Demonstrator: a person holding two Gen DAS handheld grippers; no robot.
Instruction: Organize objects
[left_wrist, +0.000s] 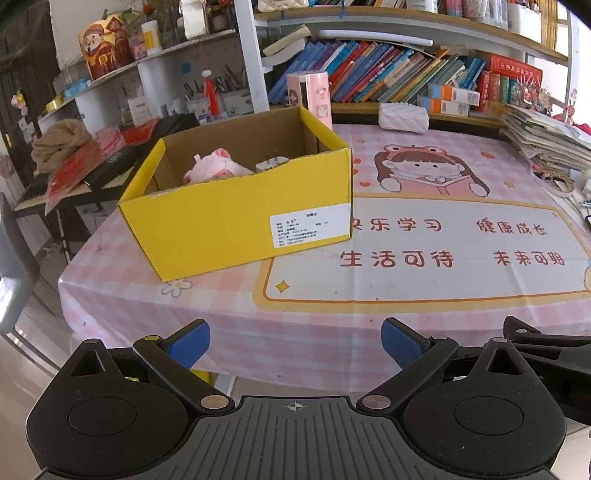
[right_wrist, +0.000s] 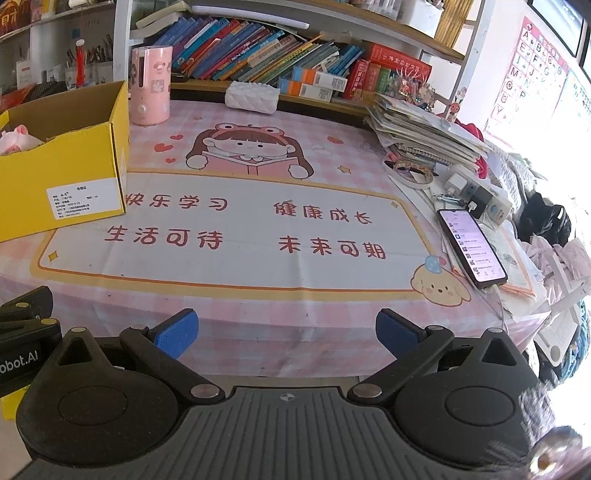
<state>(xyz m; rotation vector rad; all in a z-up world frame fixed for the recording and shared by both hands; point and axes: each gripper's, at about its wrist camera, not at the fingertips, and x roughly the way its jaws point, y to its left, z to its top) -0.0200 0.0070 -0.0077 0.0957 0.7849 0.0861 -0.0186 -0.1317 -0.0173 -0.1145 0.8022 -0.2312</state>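
Observation:
A yellow cardboard box (left_wrist: 236, 218) stands open on the left part of the table; it also shows in the right wrist view (right_wrist: 62, 166). Inside it lie a pink plush toy (left_wrist: 216, 168) and a white plug adapter (left_wrist: 271, 162). My left gripper (left_wrist: 295, 343) is open and empty, held back at the table's near edge, in front of the box. My right gripper (right_wrist: 286, 332) is open and empty, also at the near edge, to the right of the box. The edge of the left gripper shows at the left of the right wrist view (right_wrist: 22, 317).
A pink cartoon tablecloth (right_wrist: 258, 221) covers the table. A pink cylinder device (right_wrist: 151, 85) and a white quilted case (right_wrist: 251, 96) stand at the back. A lit phone (right_wrist: 471, 245), chargers (right_wrist: 480, 195) and a paper stack (right_wrist: 421, 136) lie on the right. Bookshelves stand behind.

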